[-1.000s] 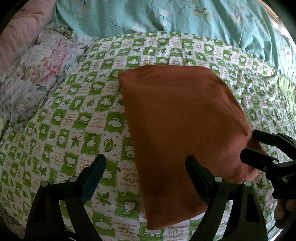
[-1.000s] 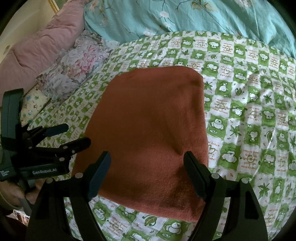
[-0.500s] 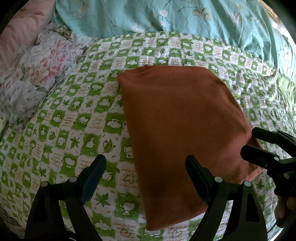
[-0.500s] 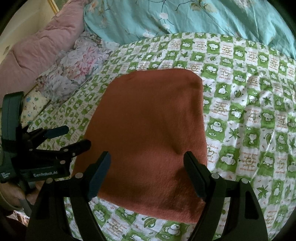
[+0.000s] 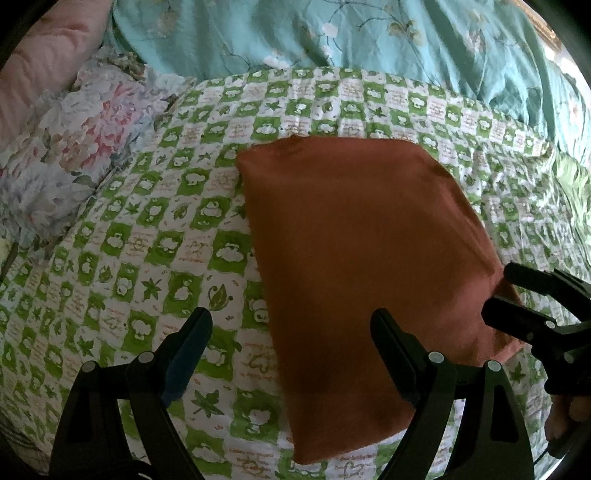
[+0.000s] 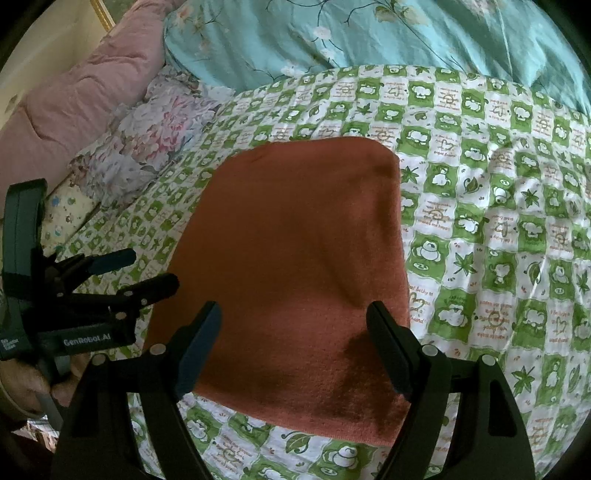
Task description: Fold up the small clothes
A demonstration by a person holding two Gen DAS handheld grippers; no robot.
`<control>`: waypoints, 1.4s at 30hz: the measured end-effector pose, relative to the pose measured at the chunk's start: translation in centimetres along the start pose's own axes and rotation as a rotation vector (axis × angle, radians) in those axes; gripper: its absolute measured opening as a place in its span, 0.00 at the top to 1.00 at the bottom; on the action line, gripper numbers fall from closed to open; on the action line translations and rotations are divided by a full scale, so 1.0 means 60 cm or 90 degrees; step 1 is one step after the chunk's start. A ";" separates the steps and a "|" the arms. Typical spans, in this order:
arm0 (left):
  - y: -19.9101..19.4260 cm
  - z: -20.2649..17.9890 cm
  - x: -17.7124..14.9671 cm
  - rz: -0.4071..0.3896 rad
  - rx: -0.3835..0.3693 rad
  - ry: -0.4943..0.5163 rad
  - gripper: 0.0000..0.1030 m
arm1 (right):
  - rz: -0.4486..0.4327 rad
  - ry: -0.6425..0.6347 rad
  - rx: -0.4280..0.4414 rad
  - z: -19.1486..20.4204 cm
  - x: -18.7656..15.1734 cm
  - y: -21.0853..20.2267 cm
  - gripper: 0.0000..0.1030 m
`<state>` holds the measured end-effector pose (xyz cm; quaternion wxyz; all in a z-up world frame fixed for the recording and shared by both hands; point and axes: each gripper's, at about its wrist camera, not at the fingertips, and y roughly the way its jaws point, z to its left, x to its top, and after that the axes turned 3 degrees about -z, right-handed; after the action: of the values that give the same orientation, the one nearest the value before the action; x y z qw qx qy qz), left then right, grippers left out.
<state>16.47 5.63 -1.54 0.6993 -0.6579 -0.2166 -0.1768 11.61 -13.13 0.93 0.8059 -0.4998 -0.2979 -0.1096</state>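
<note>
A rust-orange cloth point(image 5: 362, 258) lies folded flat in a rough rectangle on the green-and-white checked bedspread point(image 5: 155, 240). It also shows in the right wrist view point(image 6: 295, 266). My left gripper point(image 5: 291, 350) is open and empty, hovering over the cloth's near left edge. My right gripper point(image 6: 295, 343) is open and empty, above the cloth's near edge. The right gripper shows at the right of the left wrist view point(image 5: 517, 295), and the left gripper at the left of the right wrist view point(image 6: 144, 269); both are open there too.
A teal floral quilt point(image 5: 332, 33) lies along the far side of the bed. A floral pillow point(image 5: 70, 147) and a pink quilted cushion point(image 6: 74, 99) sit at the far left. The checked bedspread point(image 6: 498, 221) spreads to the right of the cloth.
Both grippers have drifted slightly back and up from the cloth. The cloth has not moved, and both grippers stay open.
</note>
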 end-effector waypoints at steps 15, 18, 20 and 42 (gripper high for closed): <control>-0.008 0.021 0.014 -0.006 0.004 -0.013 0.14 | -0.016 0.014 -0.008 0.002 -0.001 -0.013 0.21; -0.009 0.021 0.015 -0.010 0.012 -0.013 0.14 | -0.018 0.020 -0.008 0.001 -0.003 -0.014 0.21; -0.006 0.029 0.017 -0.012 0.020 -0.021 0.14 | -0.016 0.023 -0.013 0.000 -0.003 -0.011 0.21; -0.021 0.027 0.006 -0.019 0.011 -0.022 0.14 | -0.024 0.018 -0.014 0.009 0.000 -0.018 0.16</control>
<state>16.02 7.16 -0.23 0.6985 -0.6513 -0.2397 -0.1742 10.90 -13.19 1.88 0.8025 -0.5011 -0.2943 -0.1351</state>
